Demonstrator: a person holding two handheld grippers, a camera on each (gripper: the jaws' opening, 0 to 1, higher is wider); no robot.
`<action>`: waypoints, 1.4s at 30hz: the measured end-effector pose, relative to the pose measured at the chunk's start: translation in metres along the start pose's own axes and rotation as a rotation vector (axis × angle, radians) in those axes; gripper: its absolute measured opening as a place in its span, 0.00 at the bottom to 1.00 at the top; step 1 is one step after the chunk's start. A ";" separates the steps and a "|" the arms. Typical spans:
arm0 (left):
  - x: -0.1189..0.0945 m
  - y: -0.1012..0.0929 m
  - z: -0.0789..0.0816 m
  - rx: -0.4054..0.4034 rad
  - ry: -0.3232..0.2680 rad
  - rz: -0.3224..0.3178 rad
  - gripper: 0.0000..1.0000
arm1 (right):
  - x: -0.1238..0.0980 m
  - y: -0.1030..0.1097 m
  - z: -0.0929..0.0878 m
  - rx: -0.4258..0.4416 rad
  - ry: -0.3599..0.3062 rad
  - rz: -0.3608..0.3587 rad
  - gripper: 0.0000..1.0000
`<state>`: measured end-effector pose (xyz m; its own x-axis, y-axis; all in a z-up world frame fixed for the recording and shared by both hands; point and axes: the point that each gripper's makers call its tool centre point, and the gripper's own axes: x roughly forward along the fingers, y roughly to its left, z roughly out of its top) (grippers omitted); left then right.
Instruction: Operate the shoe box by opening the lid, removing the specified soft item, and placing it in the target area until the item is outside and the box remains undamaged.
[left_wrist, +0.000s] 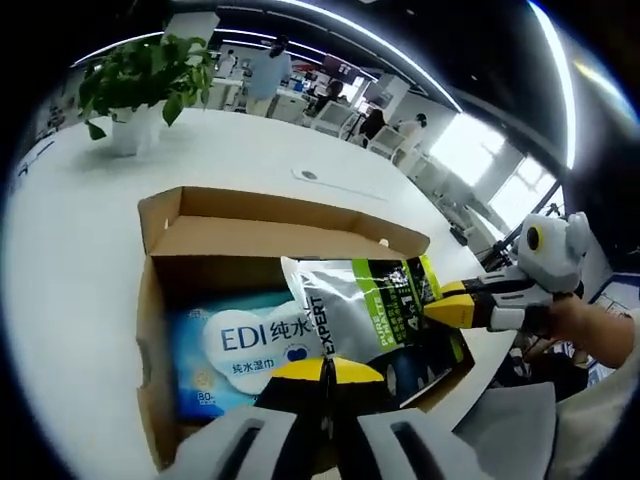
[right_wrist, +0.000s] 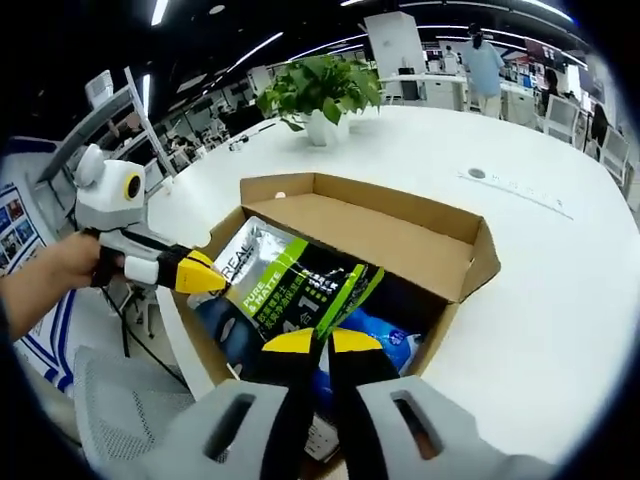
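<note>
Hidden and unclear items, open brown cardboard shoe box (left_wrist: 250, 235)

Blue wet-wipe pack (left_wrist: 225, 355): right part covered by the silver-and-green soft pouch (left_wrist: 365, 310); small print unreadable. Pouch: lower edge hidden behind the left gripper (left_wrist: 325, 372); in the right gripper view its lower end behind the right gripper (right_wrist: 322, 343). Box near wall: cut off behind gripper bodies. Background people: too small to tell.
</note>
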<state>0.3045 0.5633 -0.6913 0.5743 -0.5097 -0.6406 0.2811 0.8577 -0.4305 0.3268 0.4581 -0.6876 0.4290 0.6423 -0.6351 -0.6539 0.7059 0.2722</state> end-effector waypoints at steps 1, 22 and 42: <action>0.000 -0.002 0.000 0.005 0.002 -0.002 0.00 | -0.002 -0.001 0.001 0.002 -0.004 -0.002 0.02; 0.016 -0.048 0.006 0.061 0.025 -0.068 0.00 | -0.046 -0.030 0.010 0.069 -0.077 -0.057 0.00; 0.046 -0.096 0.005 0.102 0.063 -0.136 0.00 | -0.086 -0.069 0.000 0.144 -0.109 -0.117 0.00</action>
<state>0.3076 0.4581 -0.6764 0.4772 -0.6219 -0.6209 0.4311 0.7813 -0.4513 0.3349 0.3537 -0.6515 0.5665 0.5768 -0.5886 -0.5034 0.8077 0.3069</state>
